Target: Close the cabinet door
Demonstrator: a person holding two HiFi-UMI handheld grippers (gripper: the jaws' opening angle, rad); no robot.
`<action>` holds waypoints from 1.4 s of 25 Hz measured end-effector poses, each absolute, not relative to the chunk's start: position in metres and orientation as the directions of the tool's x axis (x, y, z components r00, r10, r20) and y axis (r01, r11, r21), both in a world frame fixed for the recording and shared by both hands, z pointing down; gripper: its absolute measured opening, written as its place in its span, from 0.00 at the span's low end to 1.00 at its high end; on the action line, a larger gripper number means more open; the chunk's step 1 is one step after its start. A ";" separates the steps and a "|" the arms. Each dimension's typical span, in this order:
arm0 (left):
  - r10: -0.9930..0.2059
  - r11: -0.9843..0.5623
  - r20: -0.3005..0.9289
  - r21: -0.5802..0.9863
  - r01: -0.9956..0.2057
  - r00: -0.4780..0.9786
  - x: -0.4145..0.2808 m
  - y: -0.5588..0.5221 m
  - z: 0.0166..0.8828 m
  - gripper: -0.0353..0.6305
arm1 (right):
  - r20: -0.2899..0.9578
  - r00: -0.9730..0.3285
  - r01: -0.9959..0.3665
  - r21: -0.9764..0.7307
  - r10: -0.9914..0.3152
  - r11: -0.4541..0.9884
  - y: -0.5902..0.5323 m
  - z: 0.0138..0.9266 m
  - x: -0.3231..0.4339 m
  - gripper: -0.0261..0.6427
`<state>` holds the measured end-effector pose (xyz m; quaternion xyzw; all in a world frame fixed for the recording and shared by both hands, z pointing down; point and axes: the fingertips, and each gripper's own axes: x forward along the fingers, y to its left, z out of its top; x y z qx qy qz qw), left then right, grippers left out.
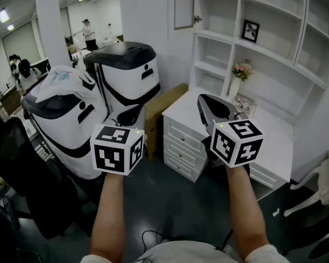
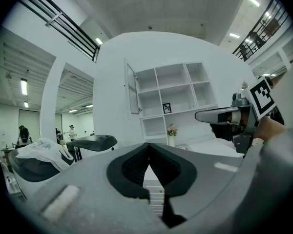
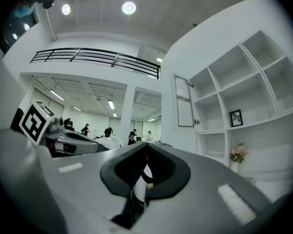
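Note:
The white cabinet door (image 1: 183, 5) stands swung open at the top left of the shelf unit, its small knob (image 1: 197, 19) on the right edge. It also shows in the left gripper view as the door (image 2: 131, 89) and in the right gripper view as the door (image 3: 184, 101). Both grippers are held level in the air, well short of the door and below it. My left gripper (image 1: 132, 114) (image 2: 147, 147) is shut and holds nothing. My right gripper (image 1: 208, 106) (image 3: 146, 147) is shut too, with nothing in it.
The white shelf unit (image 1: 274, 48) holds a picture frame (image 1: 250, 30) and a flower vase (image 1: 238, 75) above a desk with drawers (image 1: 181, 141). Two white-and-black machines (image 1: 126, 73) and a cardboard box (image 1: 164, 103) stand left. People are in the far background.

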<state>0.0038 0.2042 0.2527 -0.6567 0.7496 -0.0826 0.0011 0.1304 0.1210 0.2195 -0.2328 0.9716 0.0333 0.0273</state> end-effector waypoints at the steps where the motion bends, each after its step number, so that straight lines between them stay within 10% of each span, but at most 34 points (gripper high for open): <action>1: -0.985 0.123 0.108 -0.123 -0.985 -0.137 0.003 0.204 0.253 0.05 | -0.069 -0.889 -0.456 0.050 -0.452 0.889 0.121 0.220 0.129 0.04; 35: -0.963 0.218 0.119 -0.173 -0.960 -0.240 -0.078 0.020 0.254 0.05 | -0.119 -0.940 -0.326 0.033 -0.320 0.945 -0.064 0.207 0.022 0.23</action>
